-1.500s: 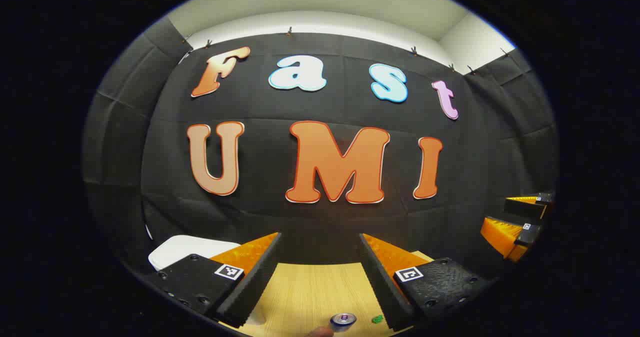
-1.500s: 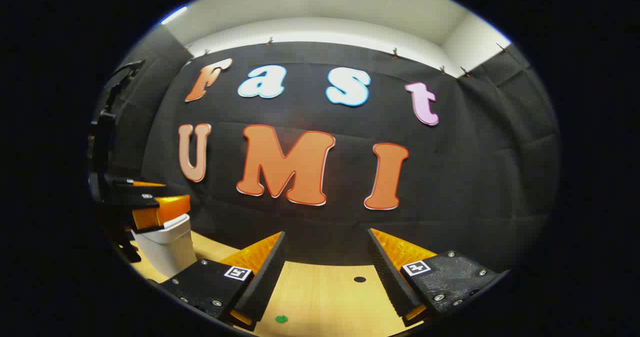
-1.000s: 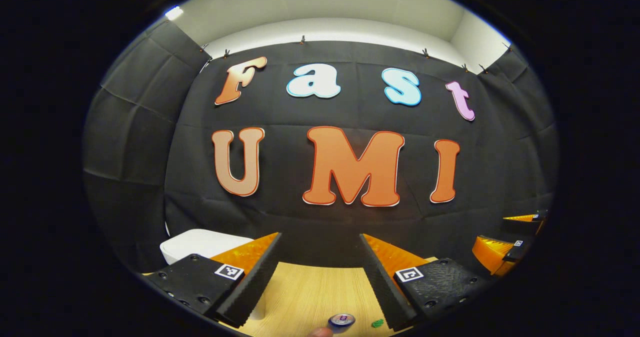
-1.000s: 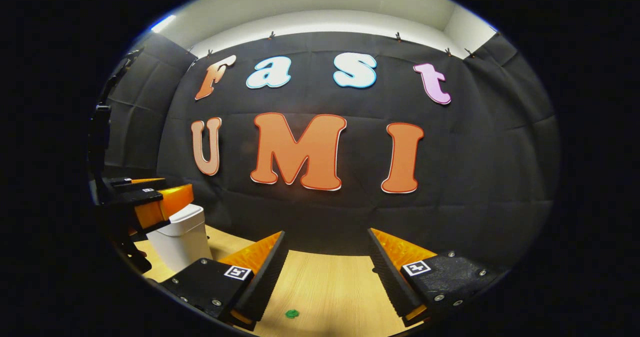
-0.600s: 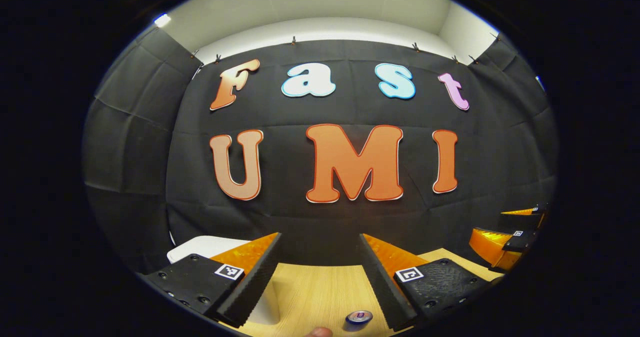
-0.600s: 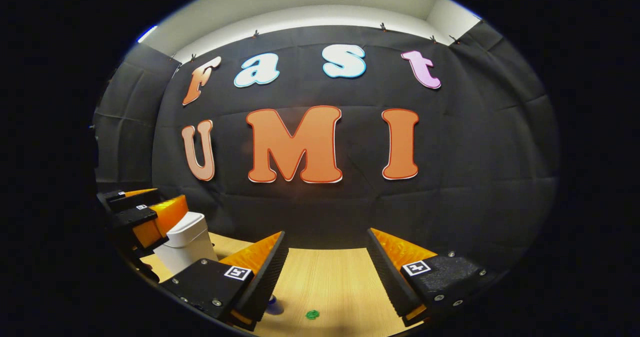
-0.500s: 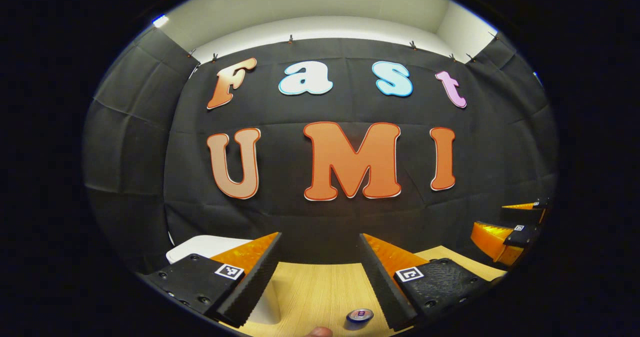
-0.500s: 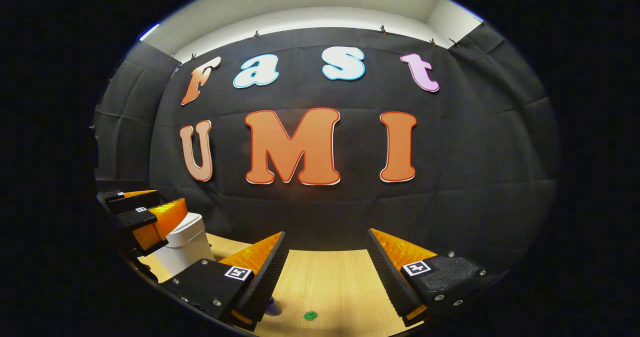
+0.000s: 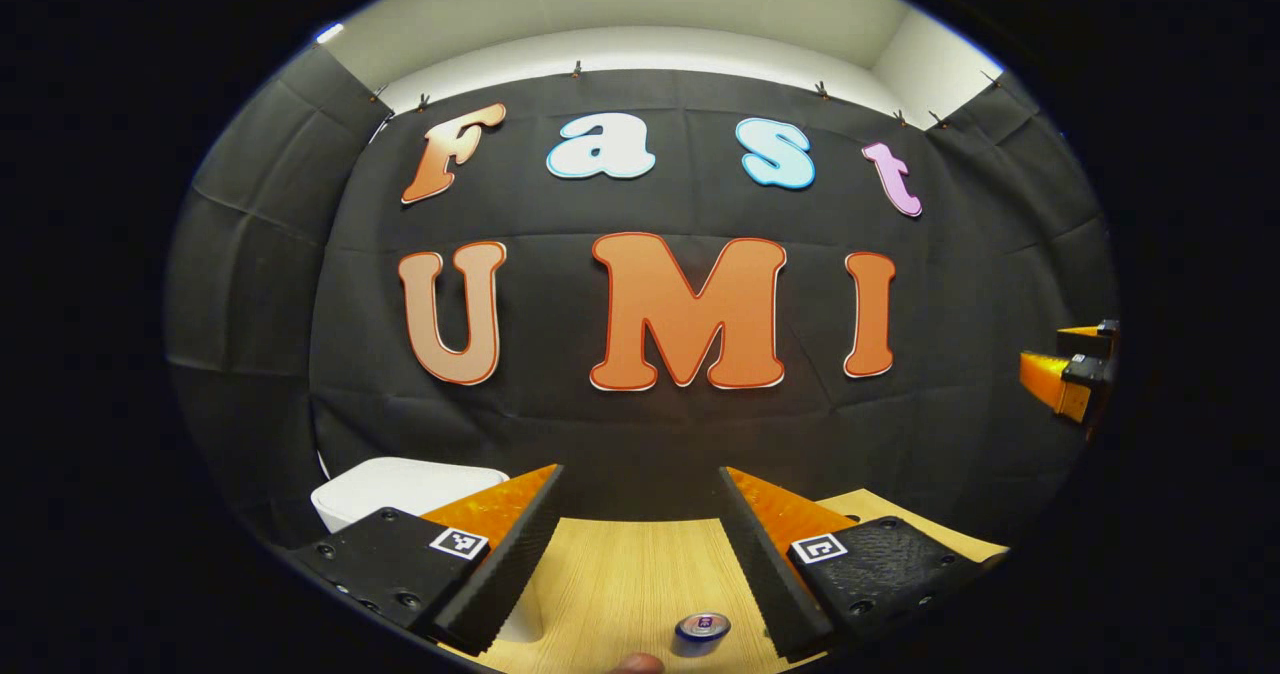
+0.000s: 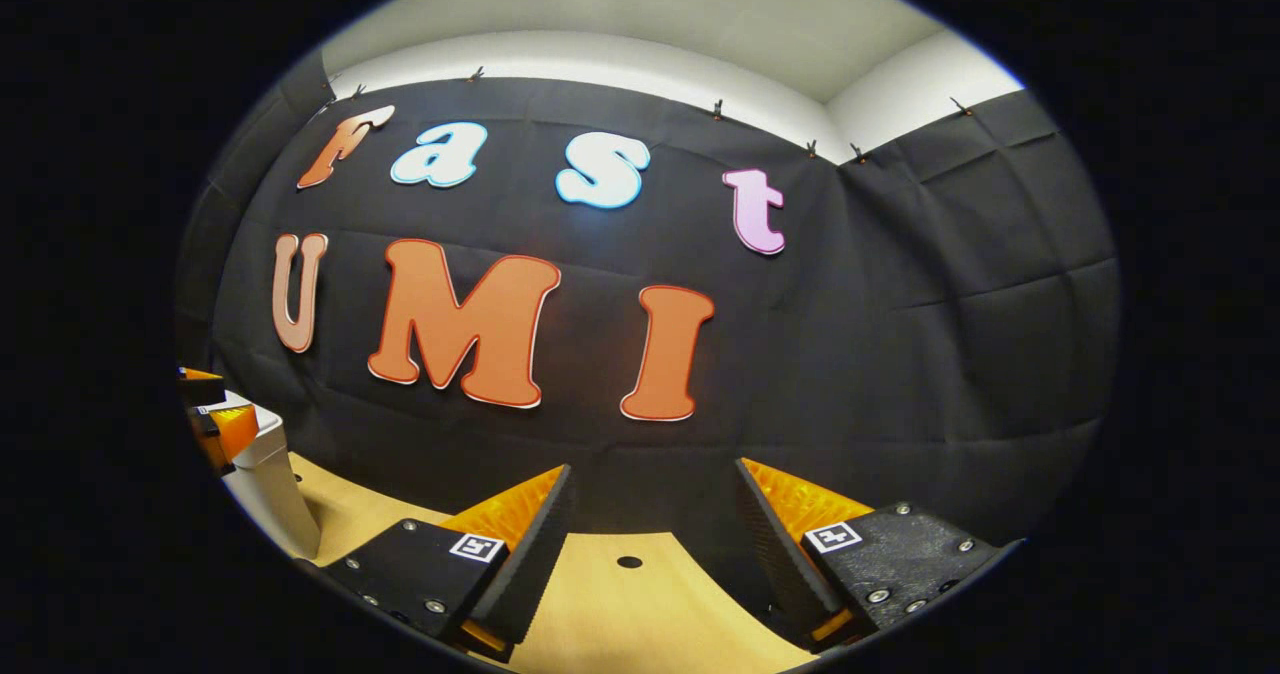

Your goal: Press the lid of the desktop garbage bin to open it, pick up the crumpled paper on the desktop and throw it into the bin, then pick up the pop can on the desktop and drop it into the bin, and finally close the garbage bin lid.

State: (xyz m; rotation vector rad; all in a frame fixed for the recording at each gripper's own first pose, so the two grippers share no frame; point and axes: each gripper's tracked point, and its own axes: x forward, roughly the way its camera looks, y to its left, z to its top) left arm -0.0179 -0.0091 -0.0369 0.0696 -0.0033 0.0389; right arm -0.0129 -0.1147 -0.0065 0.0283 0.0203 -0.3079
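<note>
The white desktop bin (image 9: 400, 482) stands low at the left in the left gripper view, partly behind my left gripper's left finger, its lid lying flat. My left gripper (image 9: 640, 474) is open and holds nothing. The top of the pop can (image 9: 702, 626) shows on the wooden table (image 9: 620, 574), between and below the fingers. In the right gripper view, my right gripper (image 10: 653, 469) is open and holds nothing above the table (image 10: 640, 614). The bin (image 10: 265, 484) sits at the far left edge there, with the left gripper (image 10: 215, 419) over it.
The right gripper (image 9: 1065, 379) hangs high at the far right edge of the left gripper view. A fingertip (image 9: 635, 664) pokes in at the bottom. A small dark hole (image 10: 629, 561) marks the tabletop ahead of the right gripper. The black cloth wall closes the back.
The right gripper has swung to the right and risen: the bin and left gripper slid to its view's left edge, and a small green thing left it. The left gripper hardly moved.
</note>
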